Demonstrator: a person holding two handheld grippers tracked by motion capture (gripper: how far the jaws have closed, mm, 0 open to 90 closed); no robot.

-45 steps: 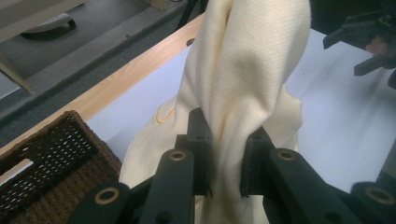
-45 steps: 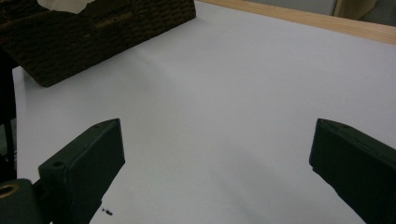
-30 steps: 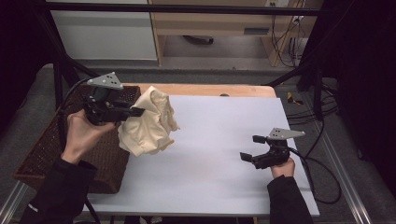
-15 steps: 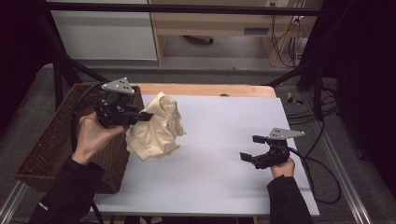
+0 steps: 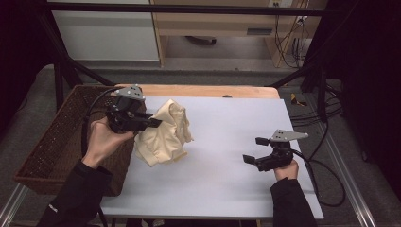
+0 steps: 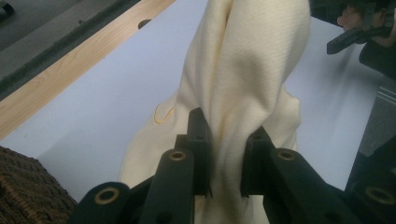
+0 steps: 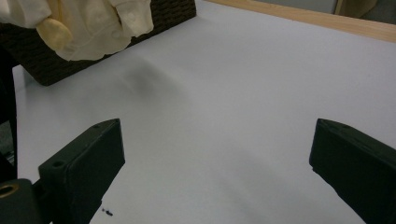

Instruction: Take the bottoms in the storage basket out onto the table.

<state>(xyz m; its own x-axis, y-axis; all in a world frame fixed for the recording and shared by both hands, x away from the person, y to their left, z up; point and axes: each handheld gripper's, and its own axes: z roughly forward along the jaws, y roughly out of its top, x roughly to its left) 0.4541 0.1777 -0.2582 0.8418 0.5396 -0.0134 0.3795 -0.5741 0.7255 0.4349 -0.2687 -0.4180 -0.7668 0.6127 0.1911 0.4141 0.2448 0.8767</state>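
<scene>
A cream cloth garment (image 5: pixel 165 135) hangs bunched above the left part of the white table (image 5: pixel 227 184). My left gripper (image 5: pixel 153 123) is shut on its upper fold; in the left gripper view the cream garment (image 6: pixel 247 79) runs up between the two black jaws of that left gripper (image 6: pixel 224 154). My right gripper (image 5: pixel 250 150) rests low over the table's right side, open, nothing between its jaws. In the right gripper view that right gripper (image 7: pixel 217 154) faces bare table, and the garment (image 7: pixel 84 23) hangs at the top left.
A brown wicker basket (image 5: pixel 52 142) stands off the table's left edge, below my left hand. A wooden strip (image 5: pixel 213 91) runs along the table's far edge. Cables (image 5: pixel 326 179) trail at the right.
My left gripper has carried the garment to the right, from above the basket's edge out over the table. The right gripper has not moved.
</scene>
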